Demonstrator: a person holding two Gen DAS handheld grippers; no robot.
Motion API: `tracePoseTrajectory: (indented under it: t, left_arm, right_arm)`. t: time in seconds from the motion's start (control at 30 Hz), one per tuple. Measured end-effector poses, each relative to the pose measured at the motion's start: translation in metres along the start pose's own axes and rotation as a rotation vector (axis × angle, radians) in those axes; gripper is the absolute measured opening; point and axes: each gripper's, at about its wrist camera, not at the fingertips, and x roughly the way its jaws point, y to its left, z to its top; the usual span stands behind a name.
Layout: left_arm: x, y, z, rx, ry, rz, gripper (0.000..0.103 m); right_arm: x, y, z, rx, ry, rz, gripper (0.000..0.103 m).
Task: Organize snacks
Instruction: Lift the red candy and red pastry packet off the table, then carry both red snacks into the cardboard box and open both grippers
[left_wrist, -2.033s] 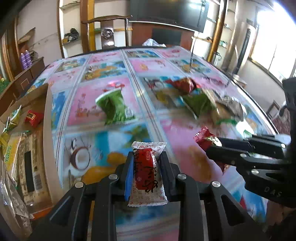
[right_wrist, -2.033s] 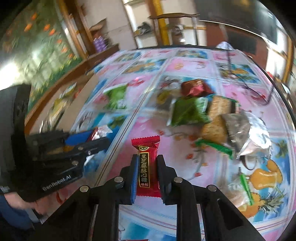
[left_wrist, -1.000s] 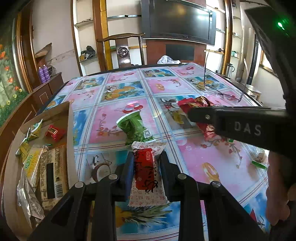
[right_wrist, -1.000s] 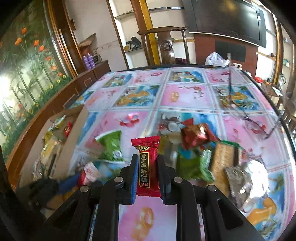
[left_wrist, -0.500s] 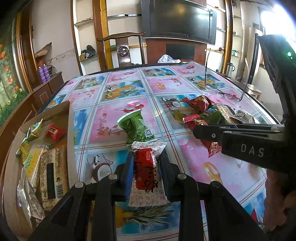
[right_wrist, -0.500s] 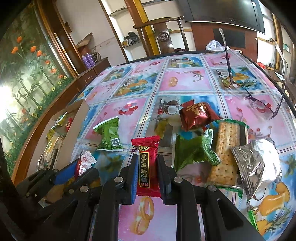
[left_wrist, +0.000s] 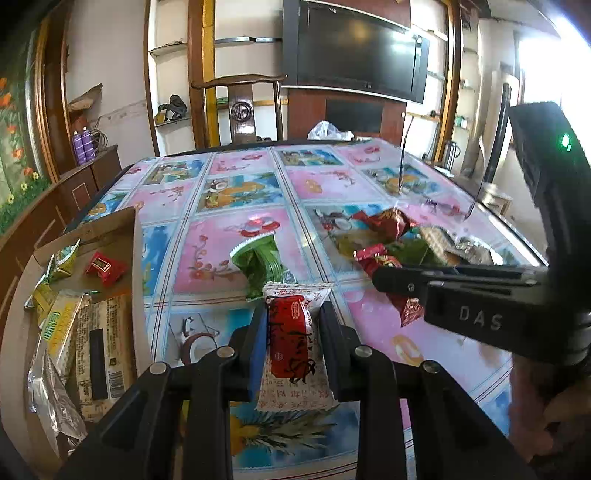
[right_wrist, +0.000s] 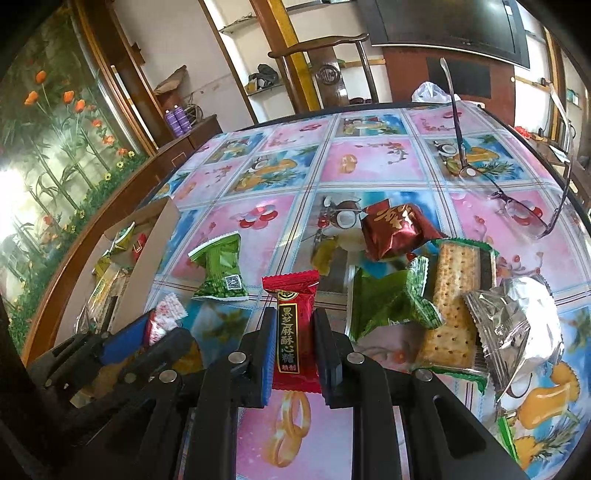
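Note:
My left gripper (left_wrist: 292, 312) is shut on a white packet with a red label (left_wrist: 291, 354), held above the patterned table (left_wrist: 236, 192). The right gripper (right_wrist: 295, 314) is shut on a red candy packet with gold characters (right_wrist: 295, 291). In the left wrist view the right gripper (left_wrist: 380, 275) reaches in from the right with its red packet (left_wrist: 380, 258). In the right wrist view the left gripper (right_wrist: 164, 326) sits low on the left. An open cardboard box (left_wrist: 135, 258) with several snacks stands at the table's left edge.
A green packet (right_wrist: 219, 273) lies alone mid-table. To the right lies a pile: a dark red packet (right_wrist: 395, 229), a green packet (right_wrist: 388, 302), a cracker pack (right_wrist: 458, 295) and a silver wrapper (right_wrist: 517, 325). Eyeglasses (right_wrist: 517, 210) lie behind the pile. A chair (left_wrist: 240, 107) stands beyond the table.
Both grippers have come up and back from the table with their packets still held. In the left wrist view the right gripper has drawn back to the right and sunk.

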Motion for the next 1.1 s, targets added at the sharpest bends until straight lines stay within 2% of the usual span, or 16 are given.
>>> tracePoseTrajectory:
  t: [0.3,0.47,0.57,0.67,0.83,1.1]
  left_arm:
    - [-0.005,0.008,0.004,-0.045,-0.021,-0.01,0.026]
    - [-0.027,0.019,0.008,-0.089,-0.065,-0.023,0.026]
    - [-0.043,0.03,0.008,-0.109,-0.095,-0.014,0.026]
    - [-0.056,0.048,0.008,-0.138,-0.113,0.013,0.026]
    - [-0.079,0.087,0.004,-0.199,-0.146,0.065,0.026]
    - [-0.096,0.149,-0.019,-0.299,-0.15,0.161,0.026]
  right_arm:
    - [-0.008,0.005,0.001,-0.01,-0.032,0.002,0.021]
    - [-0.016,0.009,0.002,-0.024,-0.089,-0.053,0.021]
    - [-0.02,0.015,0.002,-0.001,-0.11,-0.033,0.021]
    - [-0.024,0.035,-0.003,-0.035,-0.143,-0.037,0.021]
    - [-0.022,0.075,-0.013,-0.069,-0.159,0.03,0.021]
    - [-0.011,0.131,-0.022,-0.141,-0.172,0.09,0.021]
